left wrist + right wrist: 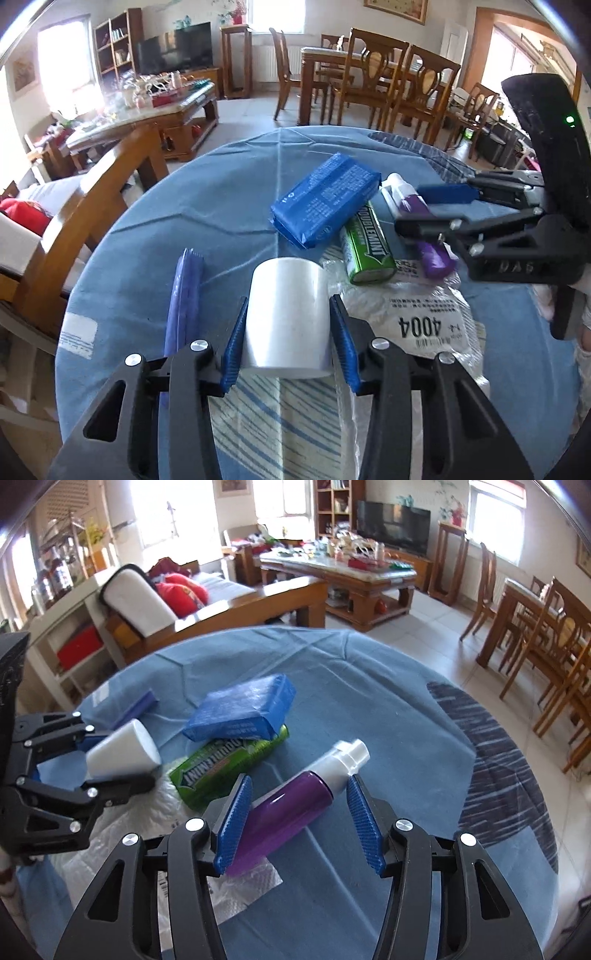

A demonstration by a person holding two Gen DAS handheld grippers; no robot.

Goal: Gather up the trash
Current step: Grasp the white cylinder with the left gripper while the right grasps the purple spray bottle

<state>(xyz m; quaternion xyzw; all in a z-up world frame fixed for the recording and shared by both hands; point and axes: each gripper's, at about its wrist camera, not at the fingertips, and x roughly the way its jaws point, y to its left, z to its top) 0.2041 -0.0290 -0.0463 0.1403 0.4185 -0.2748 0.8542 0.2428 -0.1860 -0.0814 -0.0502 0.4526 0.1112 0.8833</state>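
Left gripper (288,332) clamped on white cup (288,314) | right gripper (299,812) jaws apart around purple bottle (291,805) | landmark blue packet (327,199): gum pack (365,247) partly beneath, bottle beside, on blue tablecloth (207,206)

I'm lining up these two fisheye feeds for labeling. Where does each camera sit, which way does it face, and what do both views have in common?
Left wrist: sits behind the left gripper, facing the dining chairs; its fingers flank the white cup; the right gripper enters from the right.
Right wrist: sits behind the right gripper, facing the sofa and TV; its fingers straddle the purple bottle; the left gripper shows at left.
Shared: blue tablecloth, blue packet, green gum pack, cup, bottle.
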